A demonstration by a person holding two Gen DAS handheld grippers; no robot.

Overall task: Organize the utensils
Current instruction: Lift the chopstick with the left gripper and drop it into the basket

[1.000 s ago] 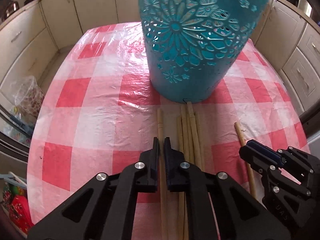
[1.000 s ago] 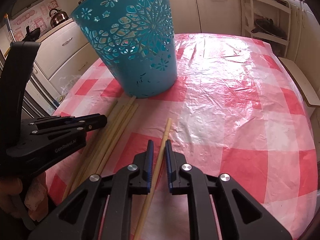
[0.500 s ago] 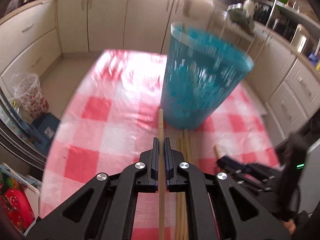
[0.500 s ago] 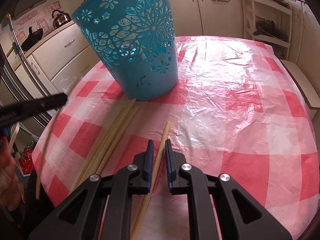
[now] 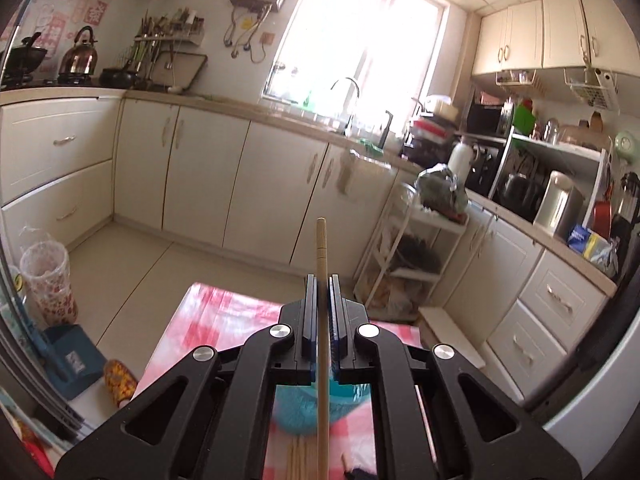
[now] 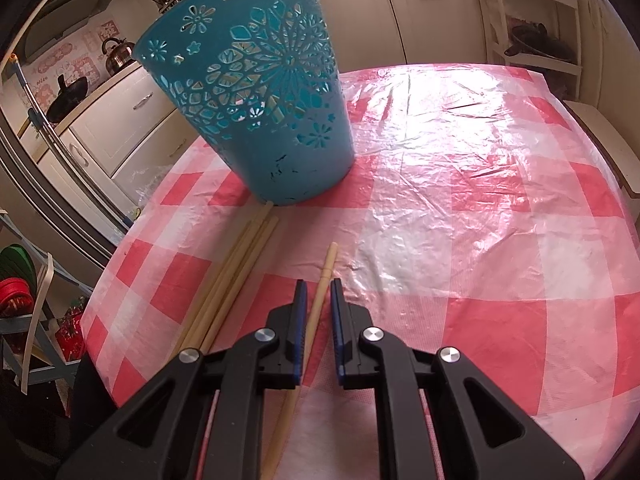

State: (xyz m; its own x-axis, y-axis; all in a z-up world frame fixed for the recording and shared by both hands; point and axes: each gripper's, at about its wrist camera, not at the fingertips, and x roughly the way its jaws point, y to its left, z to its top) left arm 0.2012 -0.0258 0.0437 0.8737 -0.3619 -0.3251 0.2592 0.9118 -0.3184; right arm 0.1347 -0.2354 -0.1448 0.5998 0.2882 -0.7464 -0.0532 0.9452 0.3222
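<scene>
My left gripper [image 5: 322,280] is shut on a single wooden chopstick [image 5: 321,248] and is raised high above the table, pointing almost level at the kitchen cabinets. The chopstick's tip sticks out past the pads. The teal cut-out basket [image 5: 296,412] shows far below, between the gripper's arms. In the right wrist view the same basket [image 6: 256,100] stands upright on the red checked tablecloth [image 6: 480,200]. My right gripper [image 6: 319,292] is low over the table, its jaws narrowly apart around another chopstick [image 6: 326,268] that lies flat, with slim gaps on both sides.
A bundle of several chopsticks [image 6: 228,280] lies left of my right gripper, its ends touching the basket's base. The table's rounded edge runs along the left. Cabinets, a sink counter and a white wire rack [image 5: 404,264] stand beyond the table.
My left gripper closed on a chopstick, lifted it off the table and tipped up towards level, leaving the right wrist view. The right gripper has stayed put.
</scene>
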